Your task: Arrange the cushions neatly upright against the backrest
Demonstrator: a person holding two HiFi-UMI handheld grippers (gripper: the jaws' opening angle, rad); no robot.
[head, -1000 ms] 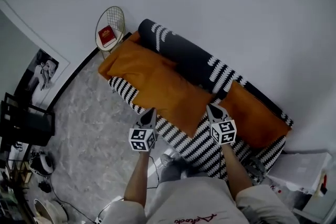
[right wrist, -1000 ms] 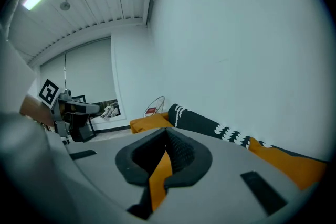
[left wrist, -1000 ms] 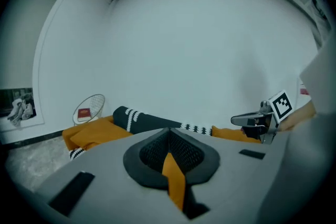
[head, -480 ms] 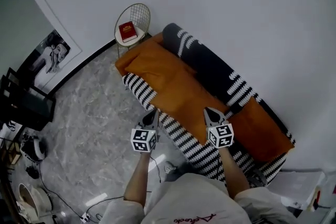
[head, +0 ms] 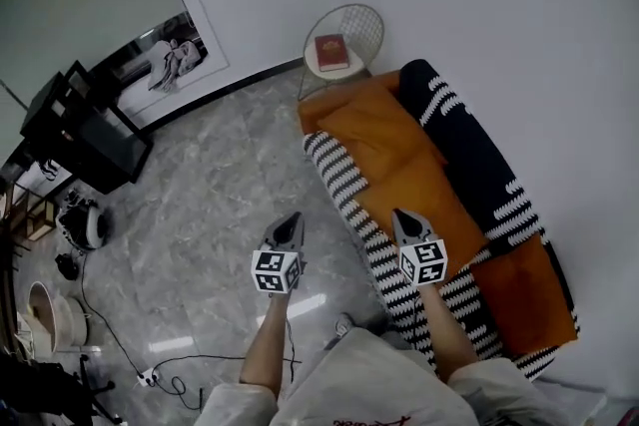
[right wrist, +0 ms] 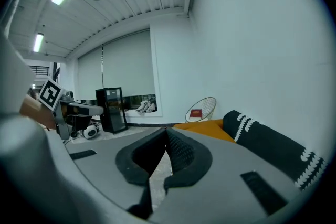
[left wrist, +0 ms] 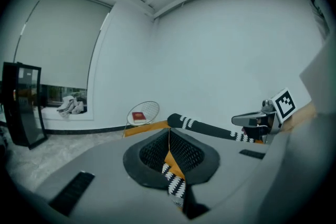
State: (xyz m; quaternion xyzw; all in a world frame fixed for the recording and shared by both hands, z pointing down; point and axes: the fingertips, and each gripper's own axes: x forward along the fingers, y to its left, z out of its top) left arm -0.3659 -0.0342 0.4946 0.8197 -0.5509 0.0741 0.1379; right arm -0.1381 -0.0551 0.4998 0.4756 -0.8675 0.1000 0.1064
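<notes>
Holding your left hand-held gripper (head: 291,220) and right hand-held gripper (head: 401,216) clenched and empty before the sofa (head: 344,187), you've everything left to do: the orange cushions (head: 404,155) lie flat on the seat, none upright against the dark backrest (head: 481,167) yet.

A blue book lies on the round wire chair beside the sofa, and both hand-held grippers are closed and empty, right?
Not quite: the book is red, not blue, as the head view shows. It does lie on the round wire chair beside the sofa, and the left hand-held gripper and right hand-held gripper are both closed and empty.
</notes>
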